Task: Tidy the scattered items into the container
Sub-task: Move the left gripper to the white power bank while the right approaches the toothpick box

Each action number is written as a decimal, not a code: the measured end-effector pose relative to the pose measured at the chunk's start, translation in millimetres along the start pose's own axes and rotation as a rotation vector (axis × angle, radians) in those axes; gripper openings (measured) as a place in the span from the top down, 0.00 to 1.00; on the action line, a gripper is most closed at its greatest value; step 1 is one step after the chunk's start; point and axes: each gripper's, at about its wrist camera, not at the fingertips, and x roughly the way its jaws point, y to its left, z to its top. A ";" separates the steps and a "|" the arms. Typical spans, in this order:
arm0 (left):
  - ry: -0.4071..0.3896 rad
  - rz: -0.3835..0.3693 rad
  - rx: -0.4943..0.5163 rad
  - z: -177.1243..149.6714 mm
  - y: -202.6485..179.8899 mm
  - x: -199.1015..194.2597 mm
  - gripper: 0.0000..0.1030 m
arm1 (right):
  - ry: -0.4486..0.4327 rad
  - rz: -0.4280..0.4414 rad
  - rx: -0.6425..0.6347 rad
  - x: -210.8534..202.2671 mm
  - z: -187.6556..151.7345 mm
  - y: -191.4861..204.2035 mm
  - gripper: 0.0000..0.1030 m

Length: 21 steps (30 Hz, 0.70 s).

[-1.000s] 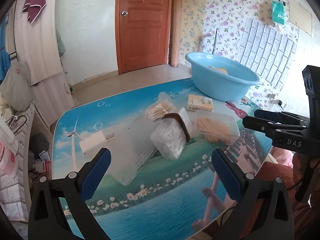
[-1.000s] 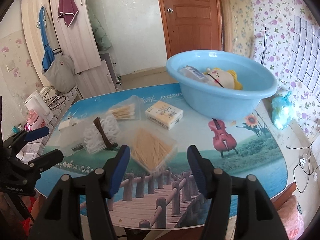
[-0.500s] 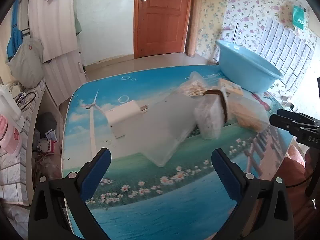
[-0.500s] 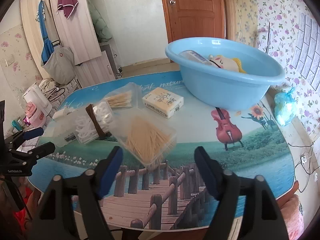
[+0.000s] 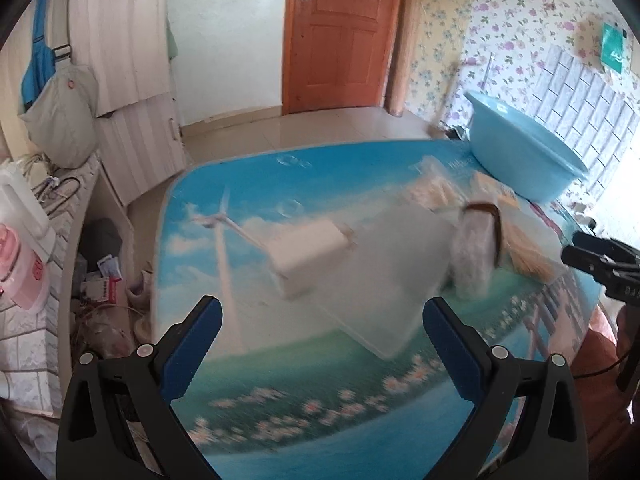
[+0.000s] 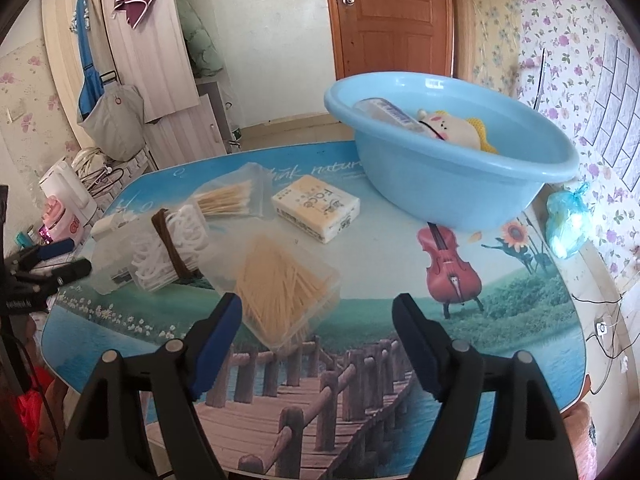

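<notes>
A light blue basin (image 6: 440, 196) stands at the table's far right, holding a plush toy (image 6: 452, 130) and a flat packet (image 6: 388, 112). My right gripper (image 6: 318, 300) is open just in front of a clear box of toothpicks (image 6: 280, 280), not touching it. Behind lie a yellow tissue pack (image 6: 316, 206), a bag of cotton swabs (image 6: 228, 200) and a white bundle with a brown band (image 6: 172, 244). My left gripper (image 5: 322, 308) is open, facing a white charger block (image 5: 308, 256) resting on a flat clear box (image 5: 384, 288). The left wrist view is blurred.
The picture-printed table (image 6: 380, 264) has rounded edges. A blue plastic bag (image 6: 568, 220) sits past its right edge. A counter with a pink-and-white appliance (image 5: 20, 248) stands left of the table, with clutter on the floor (image 5: 104, 280) below. A wooden door (image 5: 340, 32) is behind.
The left gripper has swung left and closer, now centred on the charger and clear box. The right gripper has opened wider and drawn nearer to the toothpick box.
</notes>
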 end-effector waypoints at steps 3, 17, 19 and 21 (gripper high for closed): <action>-0.004 -0.004 -0.020 9.1 15.3 2.1 0.02 | 0.002 0.005 -0.019 1.1 2.2 1.8 0.24; 0.021 -0.058 0.062 21.3 25.3 27.0 0.15 | 0.031 0.030 -0.077 19.5 14.0 12.4 0.24; 0.019 -0.082 0.082 24.4 23.4 29.9 0.16 | 0.034 0.041 -0.078 22.3 15.5 13.4 0.23; 0.025 -0.113 0.085 27.5 23.5 34.5 0.17 | 0.033 0.041 -0.087 24.2 17.7 15.5 0.23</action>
